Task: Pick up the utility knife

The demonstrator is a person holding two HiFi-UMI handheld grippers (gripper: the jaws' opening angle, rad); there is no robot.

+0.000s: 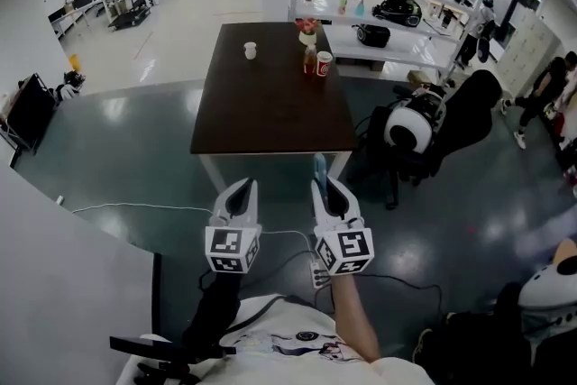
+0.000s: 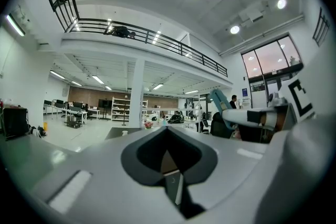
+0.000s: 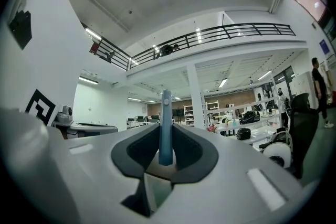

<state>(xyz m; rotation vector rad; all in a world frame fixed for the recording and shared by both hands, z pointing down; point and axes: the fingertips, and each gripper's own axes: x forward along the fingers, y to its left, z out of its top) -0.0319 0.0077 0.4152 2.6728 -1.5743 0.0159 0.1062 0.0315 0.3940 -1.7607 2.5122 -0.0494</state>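
My right gripper [image 1: 323,187] is shut on the blue utility knife [image 3: 166,128]. The knife stands upright between the pads and sticks out past the fingertips, as the head view also shows [image 1: 319,165]. In the left gripper view the knife [image 2: 218,100] shows at the right, held in the other gripper. My left gripper [image 1: 242,187] hovers beside the right one at the same height, its jaws together with nothing between them. Both grippers point level over the floor, short of the near edge of the dark table [image 1: 270,117].
On the table's far end stand a white cup [image 1: 250,50], a red-and-white cup [image 1: 324,63] and a bottle [image 1: 310,59]. A black chair with a white round device [image 1: 410,129] is to the table's right. Cables [image 1: 135,210] run across the floor.
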